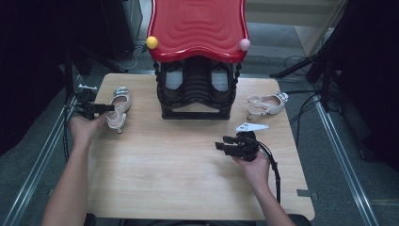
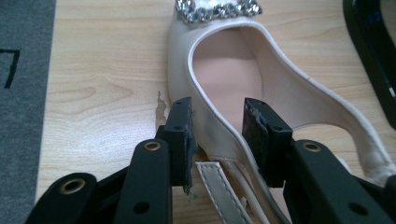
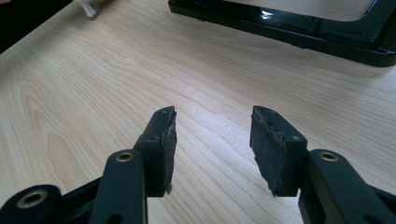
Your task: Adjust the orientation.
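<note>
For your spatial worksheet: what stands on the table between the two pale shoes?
The black rack with the red top stands between the left shoe and right shoe, in the high view.

Pale wooden table (image 1: 188,188), rounded at the corners. At the middle of its far edge, a black shoe rack (image 1: 195,112) under a wavy red top (image 1: 197,26). On the top's front corners, a yellow ball (image 1: 152,42) to the left and a pink ball (image 1: 244,44) to the right. Inside the rack, a dark pair of shoes (image 1: 174,77), toes facing forward. Near the table's right edge, just beside the rack, a pale strappy sandal (image 1: 267,103) lying on its side. Beyond the far right corner, black cables (image 1: 301,61) on grey floor. Along the right side, a metal rail (image 1: 343,155).
</note>
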A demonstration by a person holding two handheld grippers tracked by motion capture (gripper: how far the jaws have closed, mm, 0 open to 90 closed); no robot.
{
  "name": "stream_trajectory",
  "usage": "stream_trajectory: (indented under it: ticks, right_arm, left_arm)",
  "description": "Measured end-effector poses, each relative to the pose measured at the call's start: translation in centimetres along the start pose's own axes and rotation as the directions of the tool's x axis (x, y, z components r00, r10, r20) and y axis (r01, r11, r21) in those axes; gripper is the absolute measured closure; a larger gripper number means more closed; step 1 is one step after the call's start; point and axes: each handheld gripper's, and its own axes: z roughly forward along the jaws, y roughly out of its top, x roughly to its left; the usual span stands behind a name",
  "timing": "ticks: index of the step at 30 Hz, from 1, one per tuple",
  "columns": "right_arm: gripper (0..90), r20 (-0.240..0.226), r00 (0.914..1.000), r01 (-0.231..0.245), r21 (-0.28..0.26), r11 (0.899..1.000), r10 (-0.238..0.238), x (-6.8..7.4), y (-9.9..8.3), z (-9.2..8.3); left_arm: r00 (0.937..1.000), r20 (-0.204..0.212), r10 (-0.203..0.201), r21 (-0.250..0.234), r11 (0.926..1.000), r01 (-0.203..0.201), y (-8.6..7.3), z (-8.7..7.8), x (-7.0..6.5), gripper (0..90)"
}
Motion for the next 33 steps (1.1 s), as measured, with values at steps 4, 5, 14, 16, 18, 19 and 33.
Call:
stream_trajectory:
  ticks: [4, 5, 14, 16, 18, 19, 33]
  right_arm:
    - [51.9, -0.001, 1.0, 0.002, -0.002, 1.0, -0.002, 0.0, 0.0, 0.0]
    - [51.9, -0.001, 1.0, 0.001, -0.001, 1.0, -0.001, 0.1, 0.0, 0.0]
    - [51.8, 0.0, 1.0, -0.002, 0.008, 1.0, 0.002, -0.1, 0.0, 0.2]
    - [51.8, 0.002, 1.0, -0.004, 0.007, 1.0, 0.004, -0.2, 0.0, 0.2]
    - [51.8, 0.003, 1.0, -0.007, 0.006, 1.0, 0.007, -0.2, 0.0, 0.2]
    - [51.8, 0.003, 1.0, -0.007, 0.006, 1.0, 0.007, -0.2, 0.0, 0.2]
    - [51.8, -0.012, 0.9999, -0.006, -0.004, 1.0, 0.006, -0.4, 0.4, 0.5]
  left_arm:
    - [1.0, -0.007, -0.004, -0.015, 0.9999, 0.004, -0.4, 0.6, 0.1, 70.6]
    - [0.9999, -0.011, -0.005, -0.016, 0.9999, 0.005, -0.4, 0.6, 0.1, 73.3]
    - [0.9981, 0.021, -0.058, 0.022, 0.9981, 0.058, -0.1, 0.3, 1.1, 86.2]
    - [0.9977, 0.027, -0.062, 0.013, 0.998, 0.062, -0.1, 0.0, 1.1, 87.4]
    - [0.9964, 0.052, -0.067, -0.001, 0.9978, 0.067, 0.0, -0.5, 1.1, 87.6]
    - [0.9968, 0.052, -0.06, -0.013, 0.9981, 0.061, 0.0, -0.8, 0.9, 87.6]
    - [0.9873, 0.156, -0.03, -0.084, 0.9955, 0.044, -2.5, -4.4, -1.7, 87.3]
